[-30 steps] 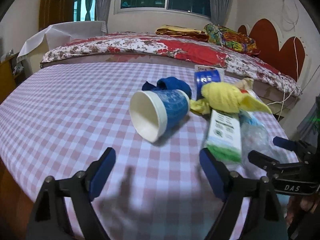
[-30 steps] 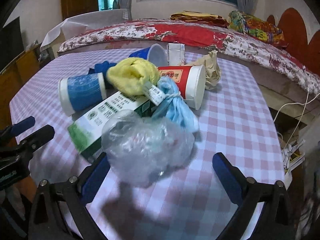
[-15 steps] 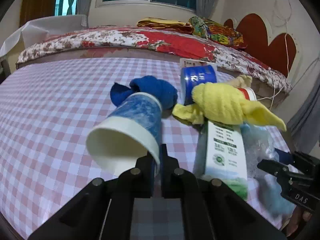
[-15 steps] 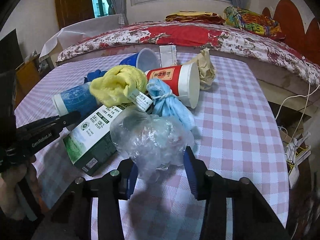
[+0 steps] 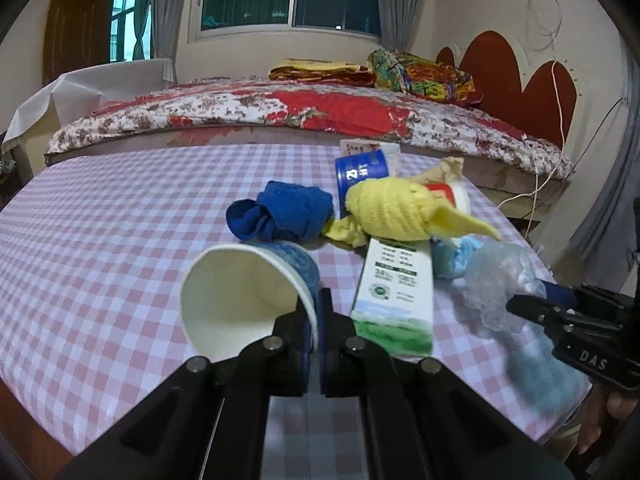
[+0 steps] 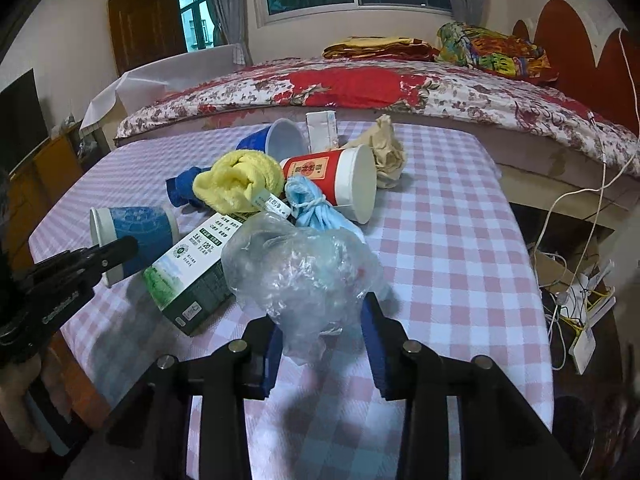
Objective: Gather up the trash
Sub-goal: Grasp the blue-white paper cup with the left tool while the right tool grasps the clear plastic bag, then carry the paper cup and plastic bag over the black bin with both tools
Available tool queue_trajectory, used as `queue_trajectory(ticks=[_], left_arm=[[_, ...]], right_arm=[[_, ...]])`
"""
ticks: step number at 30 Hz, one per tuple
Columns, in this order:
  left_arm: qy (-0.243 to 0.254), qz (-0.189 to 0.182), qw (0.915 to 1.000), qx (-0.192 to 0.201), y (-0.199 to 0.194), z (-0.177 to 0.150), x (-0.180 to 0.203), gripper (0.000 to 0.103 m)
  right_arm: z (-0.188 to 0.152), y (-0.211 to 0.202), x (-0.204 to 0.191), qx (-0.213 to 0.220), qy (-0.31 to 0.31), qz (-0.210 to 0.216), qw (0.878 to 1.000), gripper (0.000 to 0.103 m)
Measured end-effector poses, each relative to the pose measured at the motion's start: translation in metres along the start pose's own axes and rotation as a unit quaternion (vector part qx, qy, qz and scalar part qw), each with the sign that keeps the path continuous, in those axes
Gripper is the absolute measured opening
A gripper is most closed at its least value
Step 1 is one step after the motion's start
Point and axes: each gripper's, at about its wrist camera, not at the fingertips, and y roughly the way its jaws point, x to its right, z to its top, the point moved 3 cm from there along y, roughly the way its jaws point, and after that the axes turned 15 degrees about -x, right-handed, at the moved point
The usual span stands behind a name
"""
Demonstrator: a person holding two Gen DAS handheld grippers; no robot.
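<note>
1. Left gripper (image 5: 316, 334): jaws pinched together on the rim of the blue paper cup (image 5: 256, 292), one finger inside the mouth and one outside. A wall pinch makes sense because the cup body looks too wide to straddle comfortably. The cup lies tipped, mouth toward the camera, and looks slightly raised off the counter (image 5: 100, 240), though I can't confirm.
2. Right gripper (image 6: 322, 332): jaws clamped partway on the crumpled clear plastic bag (image 6: 300, 264). The gap stays because the film bunches between the pads. The bag sits at the near edge of the pile, low over the counter; can't tell if it's off the surface.
3. Both grabs take the nearest pieces of trash first, one per hand, so neither arm crosses the other.
4. The rest of the pile sits mid-counter, touching or overlapping:
   - green-and-white carton (image 6: 188, 276) lying flat between cup and bag
   - yellow cloth (image 6: 238, 180) draped on the carton's far end
   - blue cloth (image 5: 280, 216) behind the held cup
   - light blue mask bundle (image 6: 316, 212) against the red cup (image 6: 332, 184)
   - dark blue cup (image 6: 276, 140), small white box (image 6: 321, 131) and crumpled beige paper (image 6: 386, 156) at the back
5. No bin is visible in either view, so the drop-off location is unknown.
6. Risk: the thin rim may buckle or the cup may swing; the bag film could slip out.
</note>
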Motion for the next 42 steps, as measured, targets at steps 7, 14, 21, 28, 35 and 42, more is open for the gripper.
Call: queue_trajectory(ticks=[7, 14, 21, 28, 35, 42], left_arm=[[0.0, -0.012, 0.9997, 0.02, -0.017, -0.004, 0.009, 0.004], [0.005, -0.024, 0.999, 0.039, -0.033, -0.007, 0.026, 0.003], [0.024, -0.031, 0.9983, 0.043, -0.039, -0.011, 0.051, 0.003], [0.039, -0.042, 0.9969, 0.053, -0.05, -0.015, 0.078, 0.003], [0.058, -0.053, 0.9957, 0.048, -0.048, -0.015, 0.104, 0.003], [0.081, -0.068, 0.9933, 0.047, -0.046, -0.017, 0.137, 0.003]], right_arm=[[-0.01, -0.01, 0.007, 0.006, 0.007, 0.0, 1.0, 0.039], [-0.016, -0.025, 0.017, 0.017, 0.012, -0.009, 1.0, 0.038], [-0.026, -0.041, 0.031, 0.026, 0.018, -0.024, 0.999, 0.038], [-0.036, -0.056, 0.046, 0.034, 0.027, -0.033, 0.999, 0.038], [-0.047, -0.068, 0.065, 0.039, 0.041, -0.043, 0.997, 0.037], [-0.061, -0.085, 0.092, 0.05, 0.068, -0.057, 0.995, 0.037]])
